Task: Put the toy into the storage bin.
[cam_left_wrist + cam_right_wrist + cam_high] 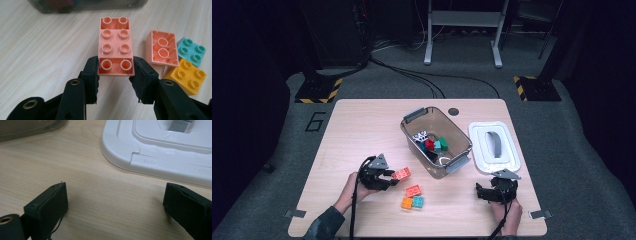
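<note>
salmon brick [115, 47] pinched by left hand-held gripper [115, 75]; right hand-held gripper [115, 202] spread.

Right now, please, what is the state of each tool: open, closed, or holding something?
Left tool: closed on the pink brick.
Right tool: open, holding nothing, near the white lid.

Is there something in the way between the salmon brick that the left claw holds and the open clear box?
Nothing visible. The left claw grips the salmon brick, and bare table lies between it and the clear box. The lid rests aside; the other bricks lie nearer the person.
</note>
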